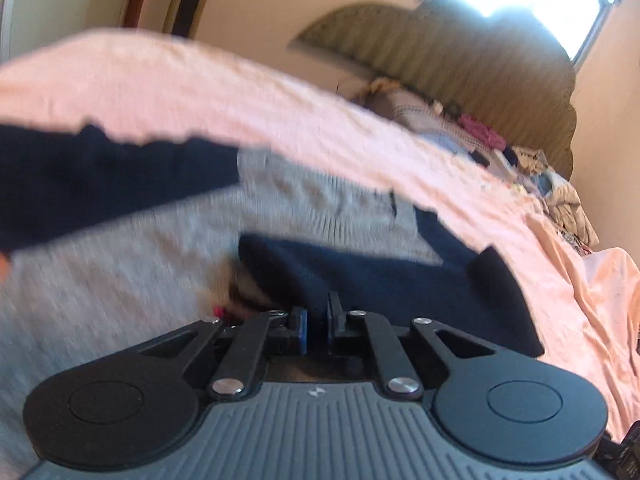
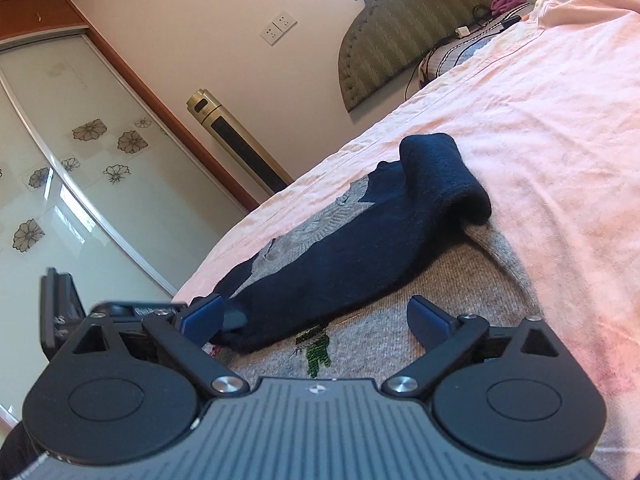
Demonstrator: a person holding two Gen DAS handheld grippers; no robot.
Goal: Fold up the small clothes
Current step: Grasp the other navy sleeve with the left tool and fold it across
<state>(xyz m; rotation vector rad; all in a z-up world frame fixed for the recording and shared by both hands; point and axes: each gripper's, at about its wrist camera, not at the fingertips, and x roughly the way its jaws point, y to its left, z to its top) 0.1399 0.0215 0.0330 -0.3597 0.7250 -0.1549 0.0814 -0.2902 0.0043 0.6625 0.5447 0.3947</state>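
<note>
Left wrist view, blurred: left gripper (image 1: 318, 322) pads nearly together, clamped on the navy sleeve (image 1: 360, 276) of a small grey-and-navy sweater (image 1: 120, 264). Sweater lies on the pink bedsheet (image 1: 240, 96), grey body left of the sleeve, olive headboard (image 1: 460, 60) far behind.

Right wrist view: right gripper (image 2: 316, 320) fingers wide apart, holding nothing, low over the sweater's grey front (image 2: 440, 276) near the green embroidered motif (image 2: 316, 346). Sleeve (image 2: 360, 248) runs diagonally from the gripper's left finger up to its folded cuff toward the headboard (image 2: 400, 32). Left gripper has the sleeve; next move probably lays it across the body.
</note>
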